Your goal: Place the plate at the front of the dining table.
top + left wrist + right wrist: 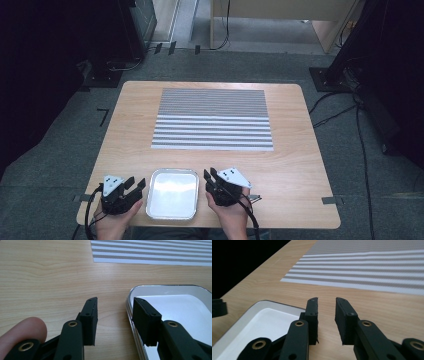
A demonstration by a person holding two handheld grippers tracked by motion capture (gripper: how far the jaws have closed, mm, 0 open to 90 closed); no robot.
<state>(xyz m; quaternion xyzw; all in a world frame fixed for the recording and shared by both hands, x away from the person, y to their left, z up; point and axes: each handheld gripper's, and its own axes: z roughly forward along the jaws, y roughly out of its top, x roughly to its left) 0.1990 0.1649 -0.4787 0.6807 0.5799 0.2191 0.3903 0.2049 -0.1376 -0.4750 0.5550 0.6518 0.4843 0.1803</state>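
Note:
A shallow metal tray (172,194) with a white inside lies near the table's front edge, between my two grippers. My left gripper (136,184) rests just left of it, jaws open. In the left gripper view the left gripper (115,305) straddles the tray's near rim (128,305): one jaw is over the wood and the other over the tray, and no pad presses on it. My right gripper (210,174) sits just right of the tray. In the right gripper view the right gripper (326,300) has a narrow gap with nothing in it, and the tray (262,322) lies beside it.
A grey-and-white striped mat (212,120) covers the middle and far part of the wooden table (300,165). Bare wood lies between mat and tray. Cables trail from both grippers over the front edge. Dark equipment and floor cables surround the table.

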